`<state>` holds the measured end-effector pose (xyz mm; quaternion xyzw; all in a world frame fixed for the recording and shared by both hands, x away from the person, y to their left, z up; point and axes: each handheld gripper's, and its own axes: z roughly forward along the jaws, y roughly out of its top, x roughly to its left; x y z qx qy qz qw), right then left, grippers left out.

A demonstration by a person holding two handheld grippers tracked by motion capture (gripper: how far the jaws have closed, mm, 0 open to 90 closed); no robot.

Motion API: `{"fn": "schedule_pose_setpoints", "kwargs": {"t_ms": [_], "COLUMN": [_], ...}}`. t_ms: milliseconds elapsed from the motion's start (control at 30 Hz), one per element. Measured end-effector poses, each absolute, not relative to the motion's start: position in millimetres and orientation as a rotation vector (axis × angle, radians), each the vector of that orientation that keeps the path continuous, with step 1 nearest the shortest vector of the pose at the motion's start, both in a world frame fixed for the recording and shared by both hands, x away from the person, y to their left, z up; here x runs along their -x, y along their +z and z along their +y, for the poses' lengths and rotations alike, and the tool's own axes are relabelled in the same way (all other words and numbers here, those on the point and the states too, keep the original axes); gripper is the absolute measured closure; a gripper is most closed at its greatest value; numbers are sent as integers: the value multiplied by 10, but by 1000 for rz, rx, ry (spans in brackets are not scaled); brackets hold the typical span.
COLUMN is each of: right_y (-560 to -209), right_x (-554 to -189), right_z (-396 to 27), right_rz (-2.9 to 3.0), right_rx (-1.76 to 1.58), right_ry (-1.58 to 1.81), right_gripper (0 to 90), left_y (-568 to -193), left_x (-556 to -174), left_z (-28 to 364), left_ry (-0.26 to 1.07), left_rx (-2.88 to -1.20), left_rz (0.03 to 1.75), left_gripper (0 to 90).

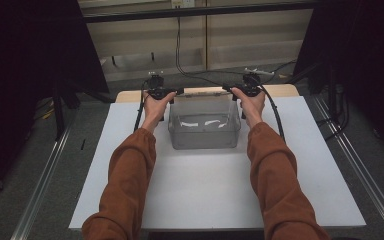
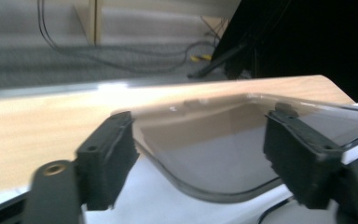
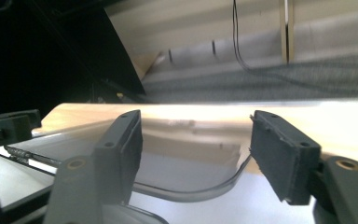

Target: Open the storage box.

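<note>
Flanking the clear plastic bin on the white counter.
We see the left hand-held gripper and right hand-held gripper at the bin's far corners. Both sets of jaws stand apart, each with a curved rim corner between the pads; the pads press on nothing.
</note>
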<state>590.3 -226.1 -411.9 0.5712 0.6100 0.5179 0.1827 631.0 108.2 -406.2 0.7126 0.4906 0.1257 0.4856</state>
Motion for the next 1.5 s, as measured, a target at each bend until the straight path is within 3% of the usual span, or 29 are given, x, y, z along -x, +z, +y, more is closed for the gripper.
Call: {"fn": "schedule_pose_setpoints", "kwargs": {"t_ms": [267, 367, 833, 1033, 1500], "right_y": [-4111, -4079, -4072, -4051, -4078], "right_x": [-5763, -5680, -5307, -4982, -4397], "right_z": [-2302, -2290, -2331, -2369, -2508], "right_rz": [1708, 1715, 1689, 1685, 1640], "right_rx": [-1495, -1412, -1258, -1211, -1162], "right_ry": [1444, 1455, 1425, 1414, 1347], "right_gripper": [195, 102, 71, 20, 0], "left_y": [-3965, -3952, -4003, -3950, -3958], "left_x": [-6201, -6079, -5612, -5331, -4822], "left_z": [1111, 1165, 1303, 1396, 1564], "left_ry": [325, 375, 534, 539, 546], "left_rx": [-1748, -1697, -1667, -1613, -1574], "left_rz": [1127, 1010, 917, 929, 901], "left_gripper": [86, 54, 47, 37, 37]}}
